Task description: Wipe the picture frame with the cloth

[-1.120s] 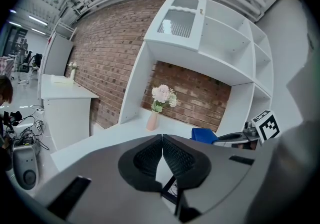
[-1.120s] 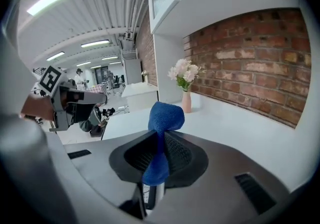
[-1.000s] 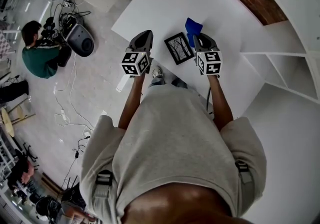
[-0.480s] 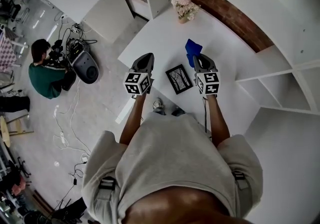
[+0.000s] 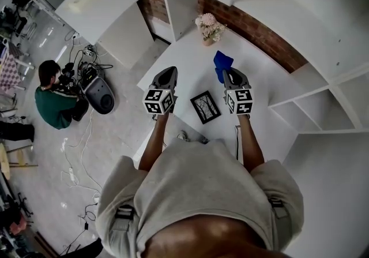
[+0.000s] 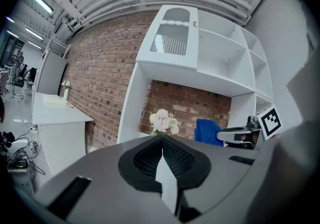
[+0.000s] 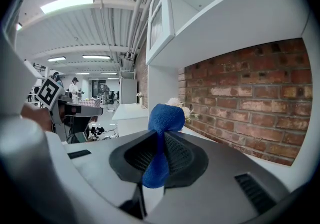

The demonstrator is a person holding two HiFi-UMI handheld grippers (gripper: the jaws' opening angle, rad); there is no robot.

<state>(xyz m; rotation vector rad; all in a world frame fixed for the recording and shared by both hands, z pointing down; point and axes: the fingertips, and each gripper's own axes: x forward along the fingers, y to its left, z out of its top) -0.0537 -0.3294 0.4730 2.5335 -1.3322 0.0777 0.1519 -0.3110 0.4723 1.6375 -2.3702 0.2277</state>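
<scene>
The black rectangular picture frame (image 5: 205, 107) lies flat near the front edge of the white desk (image 5: 190, 55). It sits between the left gripper (image 5: 169, 71), which is near the desk's left corner, and the right gripper (image 5: 229, 72). The blue fabric cloth (image 5: 221, 61) is pinched in the right gripper's jaws, behind the frame. The small vase of pale flowers (image 5: 209, 27) stands at the back edge, by the red brick wall (image 5: 259, 32). The white shelf unit (image 5: 323, 107) adjoins the desk's right side.
</scene>
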